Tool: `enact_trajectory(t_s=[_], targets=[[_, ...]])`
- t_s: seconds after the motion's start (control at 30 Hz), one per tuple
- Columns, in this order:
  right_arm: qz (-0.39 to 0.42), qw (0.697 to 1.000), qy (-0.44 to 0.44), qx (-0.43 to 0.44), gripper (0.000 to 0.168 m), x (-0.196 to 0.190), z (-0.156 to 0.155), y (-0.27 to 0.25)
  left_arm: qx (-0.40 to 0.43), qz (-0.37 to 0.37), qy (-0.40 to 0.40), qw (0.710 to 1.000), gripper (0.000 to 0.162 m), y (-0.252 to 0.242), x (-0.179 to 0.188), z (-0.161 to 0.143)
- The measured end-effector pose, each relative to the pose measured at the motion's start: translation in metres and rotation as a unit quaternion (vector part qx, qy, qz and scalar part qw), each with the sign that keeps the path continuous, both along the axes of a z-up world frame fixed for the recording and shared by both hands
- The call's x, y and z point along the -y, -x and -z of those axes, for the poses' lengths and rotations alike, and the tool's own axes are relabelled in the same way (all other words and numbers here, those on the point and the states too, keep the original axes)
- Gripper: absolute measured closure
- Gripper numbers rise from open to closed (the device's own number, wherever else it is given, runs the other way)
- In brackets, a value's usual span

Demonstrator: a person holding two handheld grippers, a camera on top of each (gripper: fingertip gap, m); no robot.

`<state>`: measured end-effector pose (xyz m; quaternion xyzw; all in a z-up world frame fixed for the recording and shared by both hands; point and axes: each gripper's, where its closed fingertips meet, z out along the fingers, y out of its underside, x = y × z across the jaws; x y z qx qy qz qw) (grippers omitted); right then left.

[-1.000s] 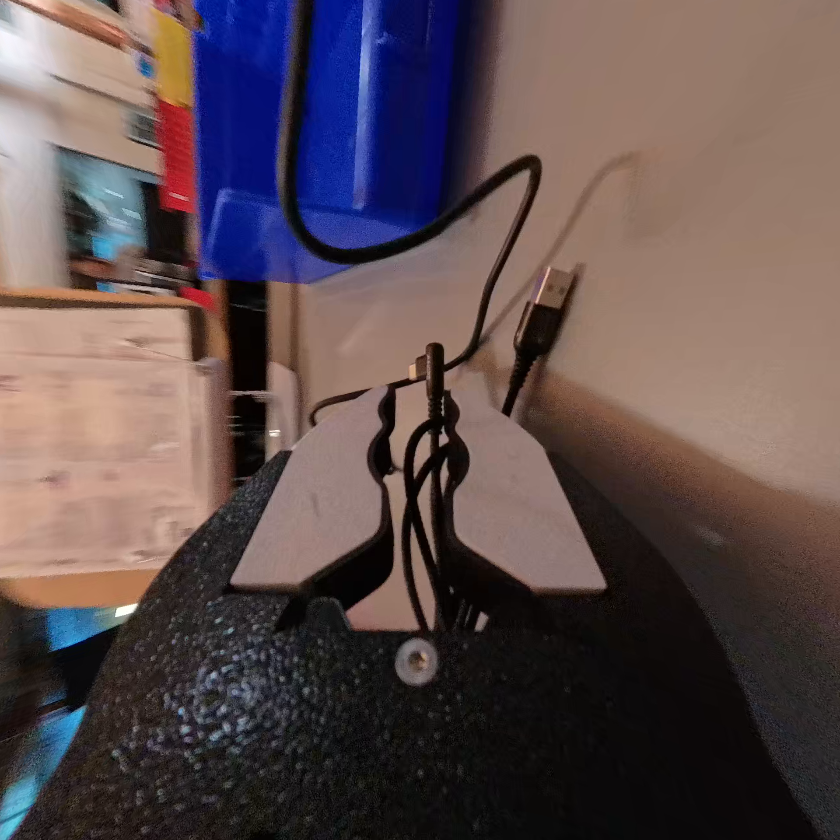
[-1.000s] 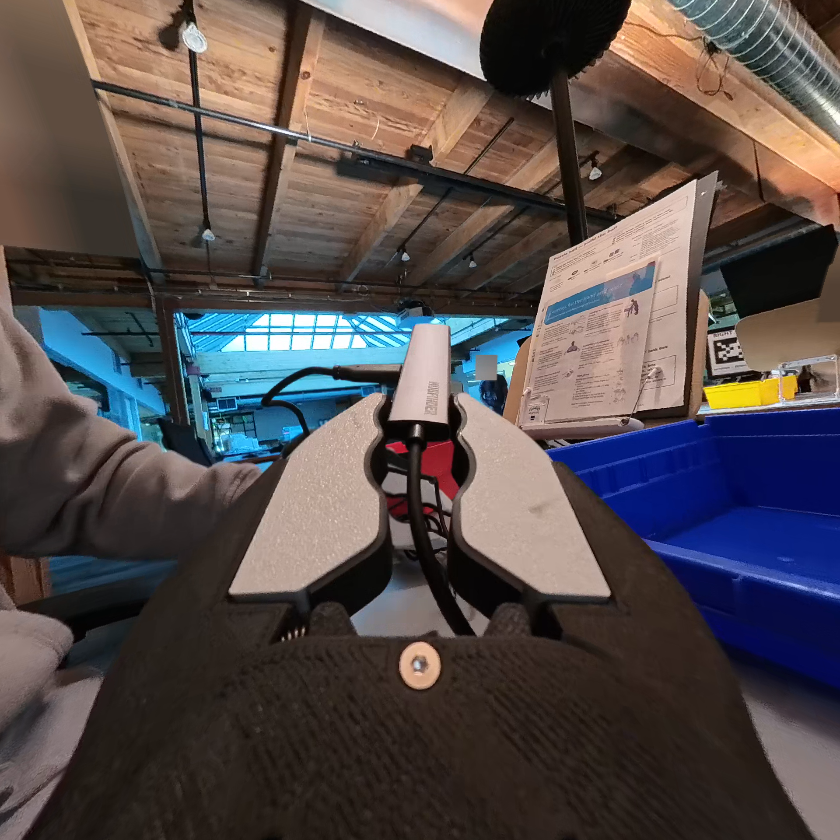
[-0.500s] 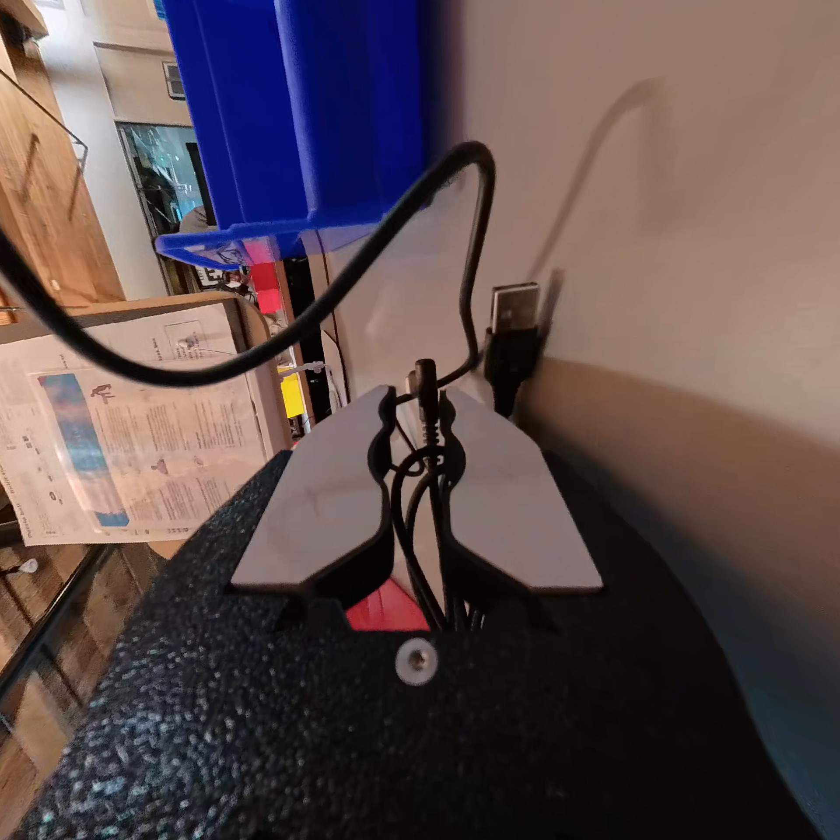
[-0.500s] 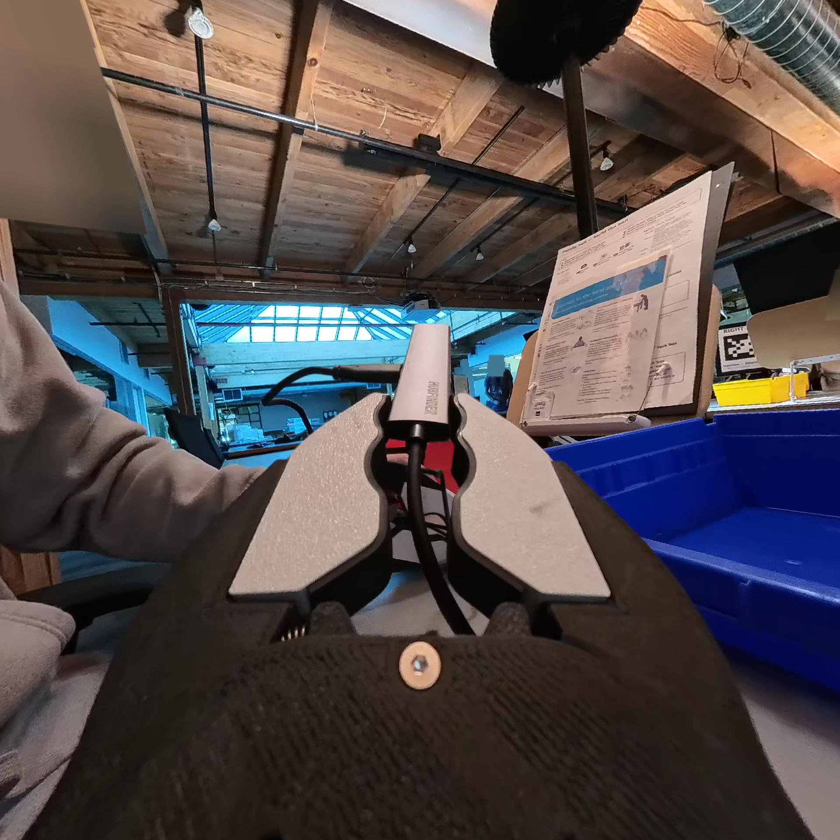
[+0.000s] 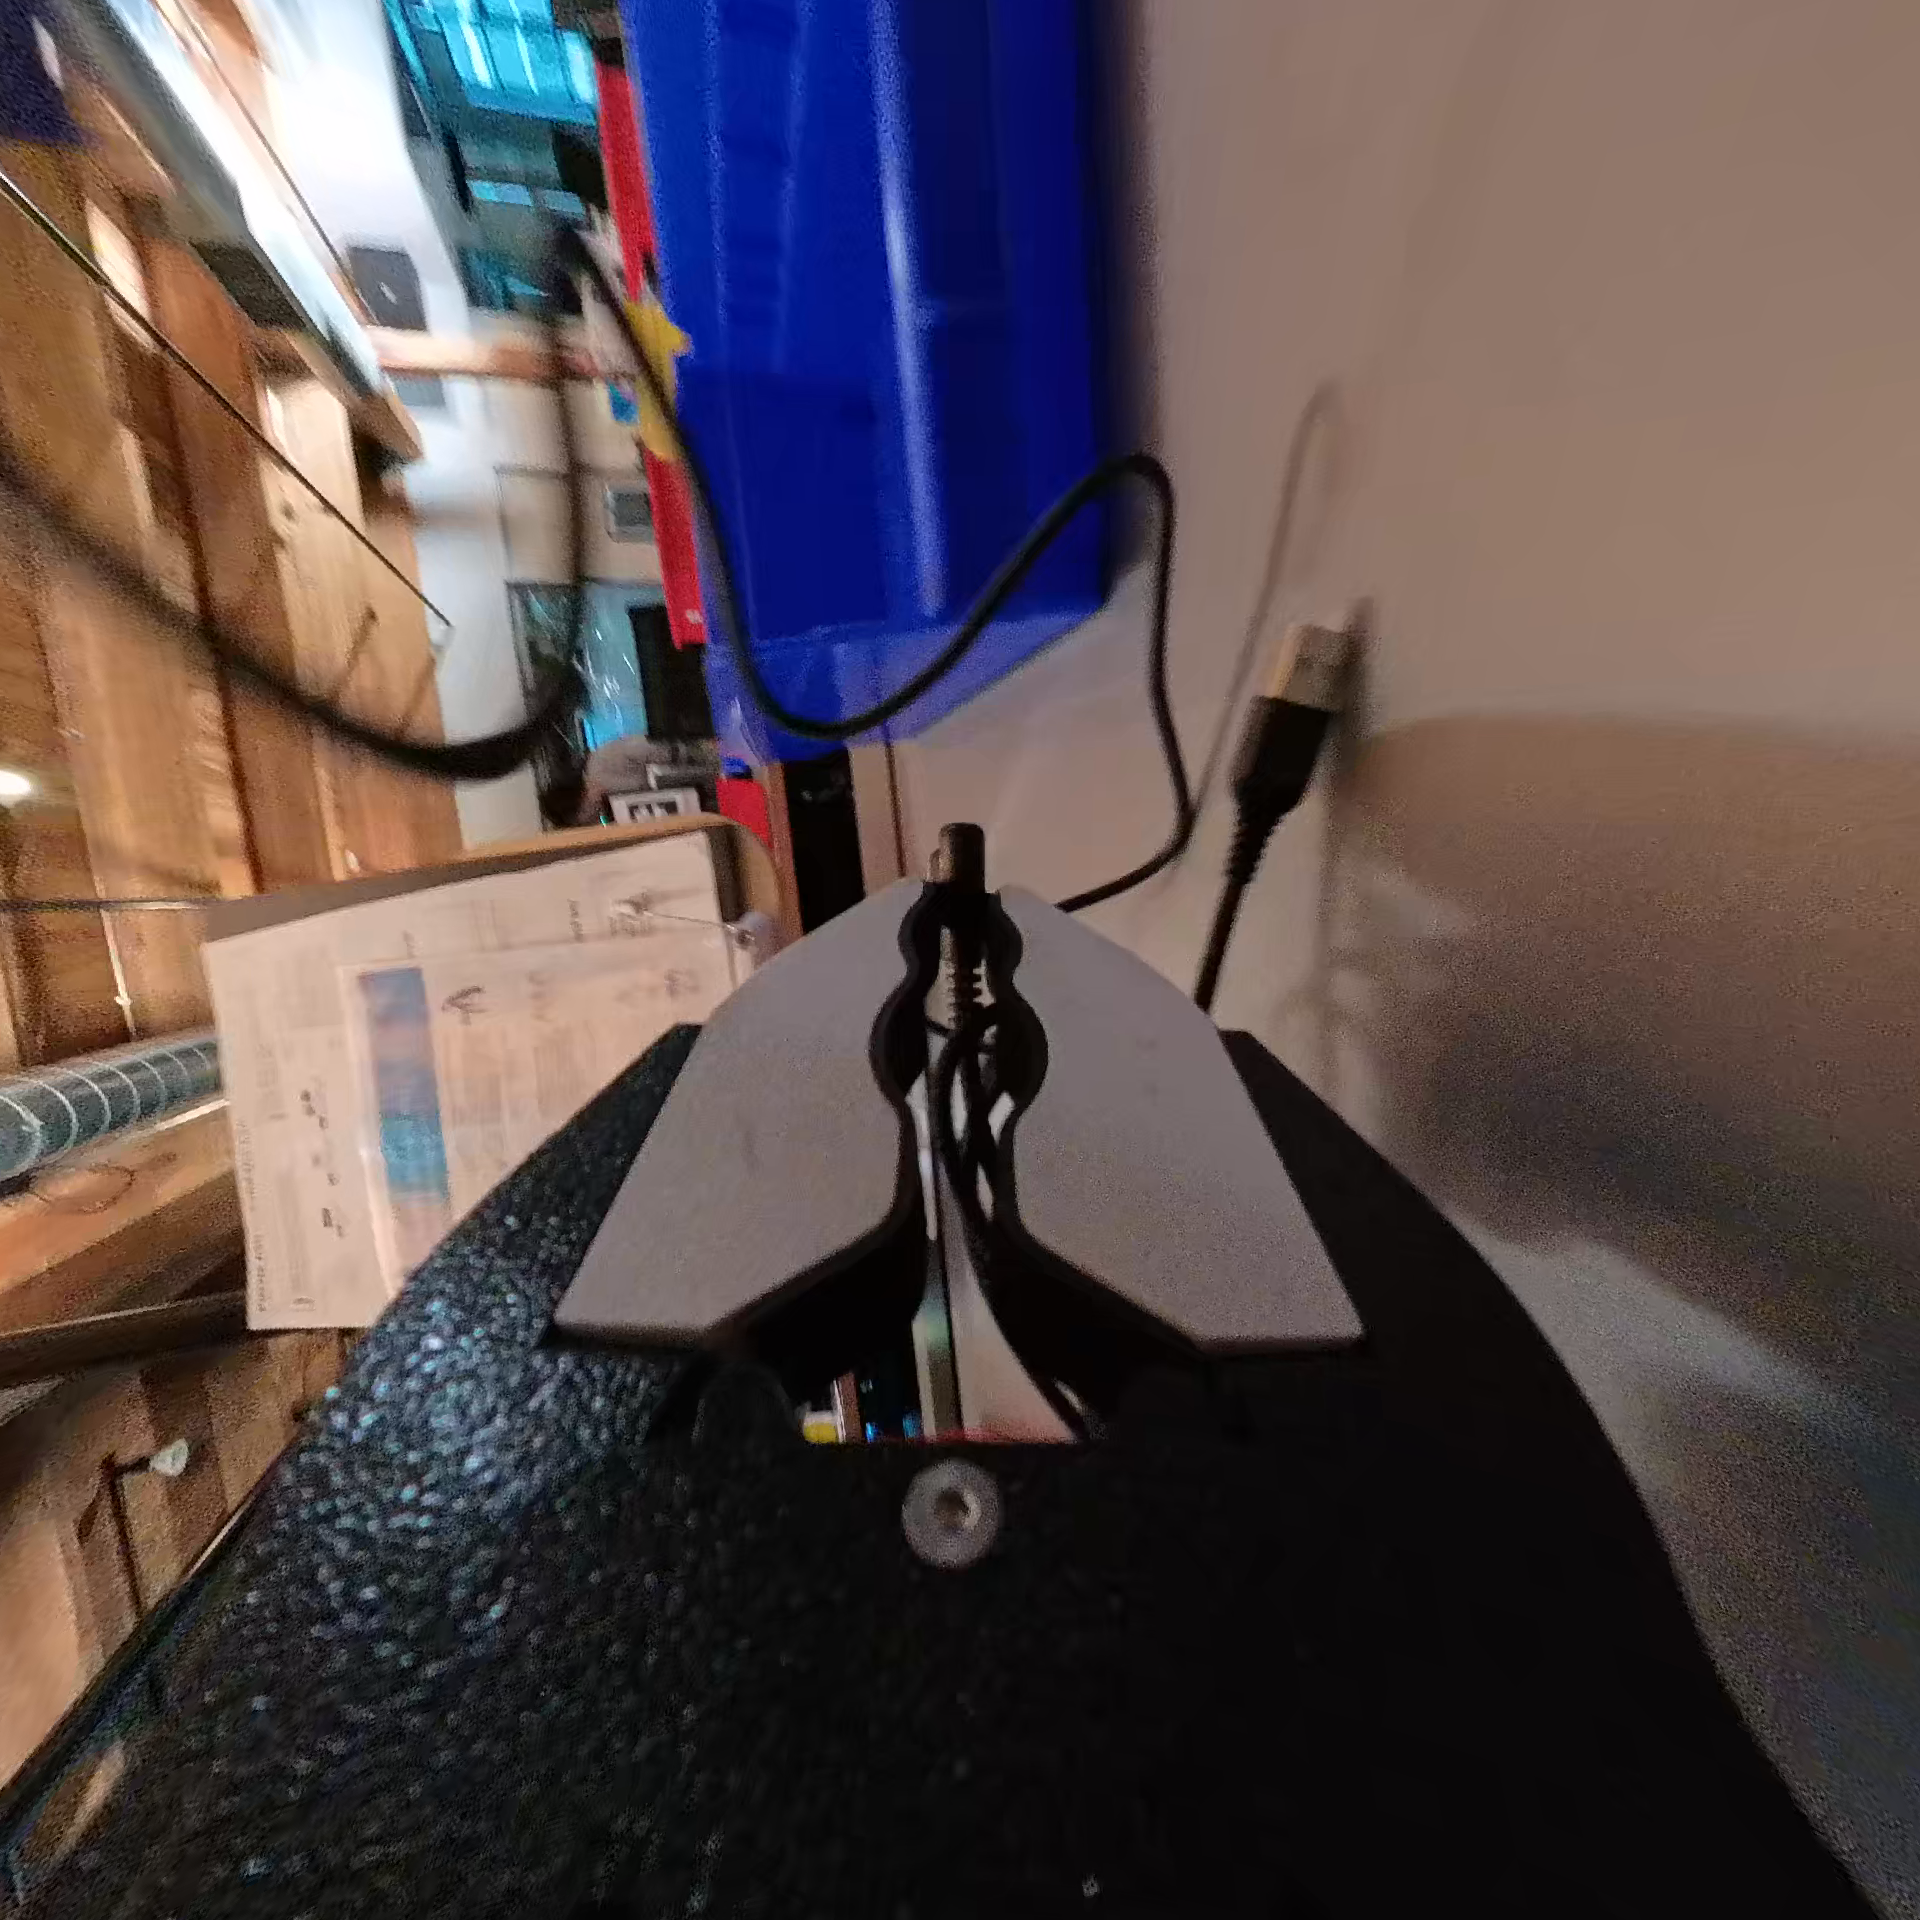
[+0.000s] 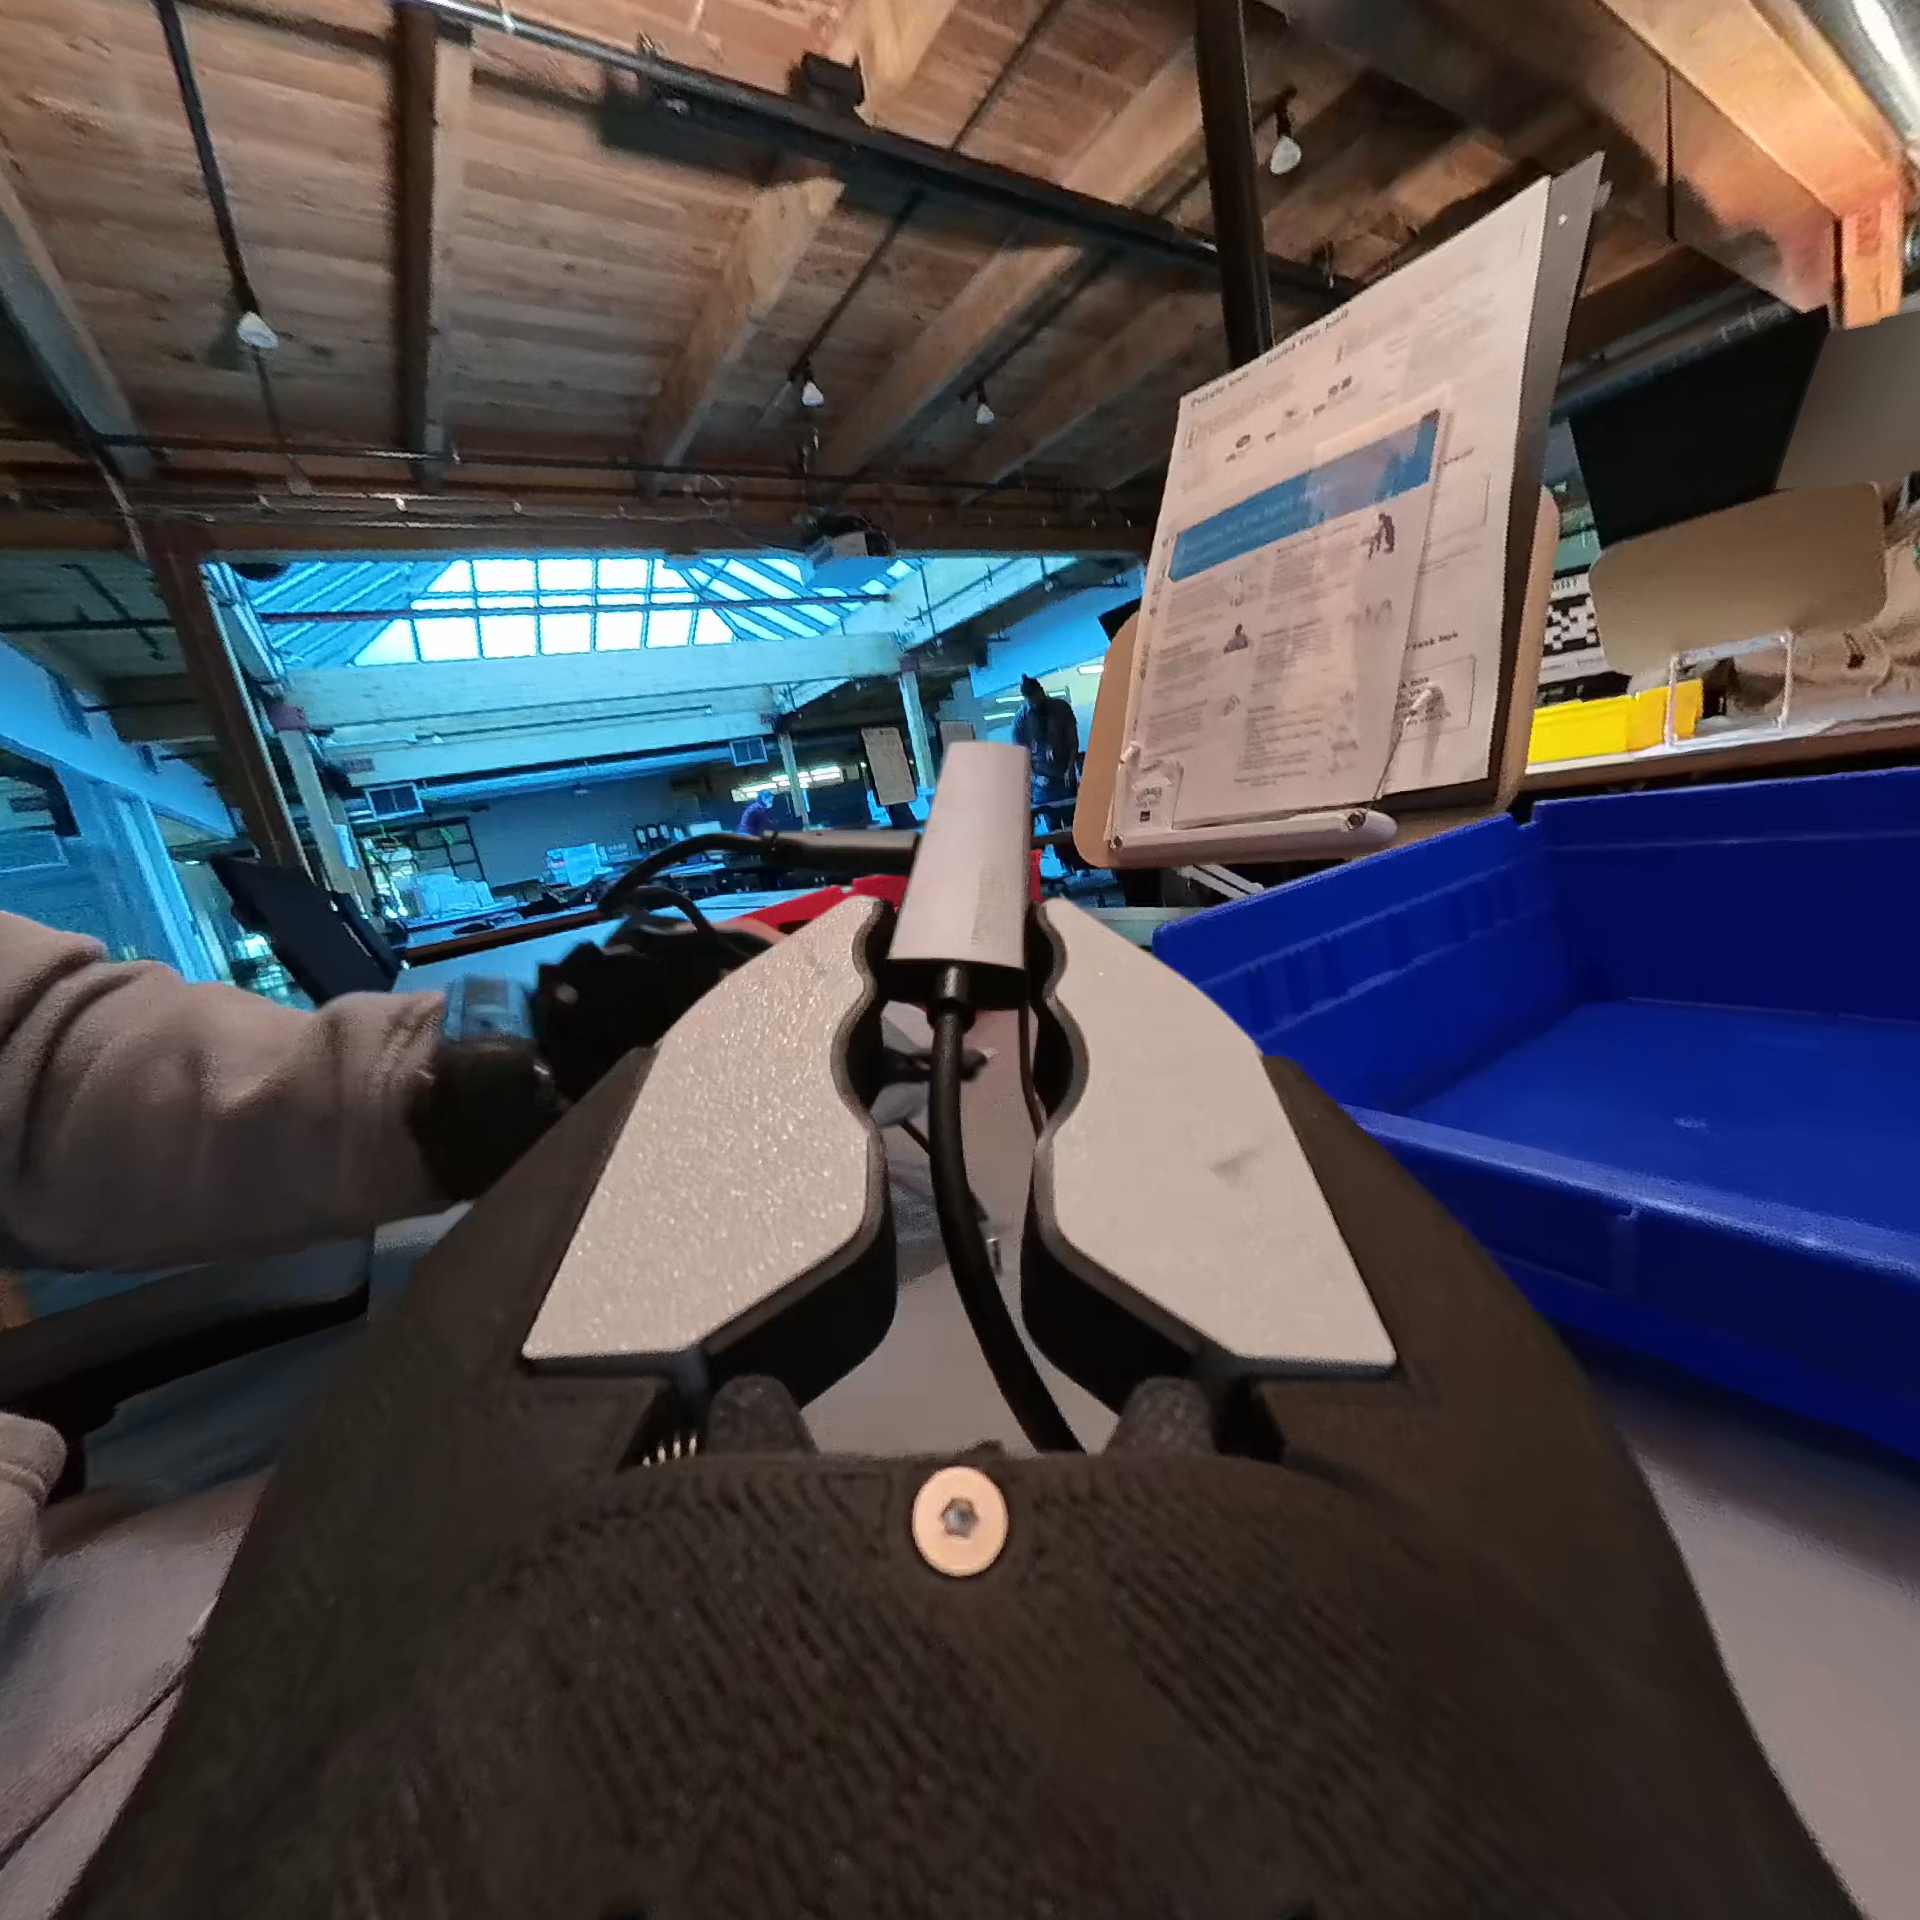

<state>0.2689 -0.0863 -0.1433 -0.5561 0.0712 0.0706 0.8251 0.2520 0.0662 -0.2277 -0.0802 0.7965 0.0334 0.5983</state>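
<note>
My left gripper [image 5: 961,896] is shut on the small black plug [image 5: 958,844] of a thin black cable [image 5: 1164,665]. The cable loops ahead over the pale table. A second black cable end with a silver USB plug [image 5: 1311,665] lies just to the right of my fingers. My right gripper [image 6: 961,920] is shut on a slim grey hub [image 6: 971,852], held pointing up and away. The hub's own black cable [image 6: 951,1101] runs back between my fingers. Another black cable [image 6: 810,847] sits in the hub's left side. The left gripper [image 6: 592,997] and a grey sleeve [image 6: 187,1091] show to the left of the hub.
A large blue bin [image 6: 1662,1039] stands on the table to the right; it also shows in the left wrist view [image 5: 883,312]. A stand with printed sheets [image 6: 1340,582] is behind the bin, also in the left wrist view [image 5: 468,1039]. Something red [image 6: 810,904] lies beyond the hub. About 15 cm separates my left fingertips from my right.
The left view has swung and rolled, with the plug still held. The right gripper has tilted down slightly, and the left hand and gripper have come closer to the hub.
</note>
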Motion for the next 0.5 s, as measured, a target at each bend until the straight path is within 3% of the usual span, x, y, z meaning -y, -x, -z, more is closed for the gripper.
enact_trajectory(t_s=[0.33,0.5], targets=[[-0.026,0.999,0.04,-0.026,0.144,-0.008,0.008,0.003,-0.025,0.125,0.028,0.991,0.155,0.048,0.021,-0.082],[-0.044,0.995,0.082,-0.019,0.144,-0.017,0.015,0.011,-0.039,0.204,0.042,0.977,0.155,0.055,0.06,-0.111]])
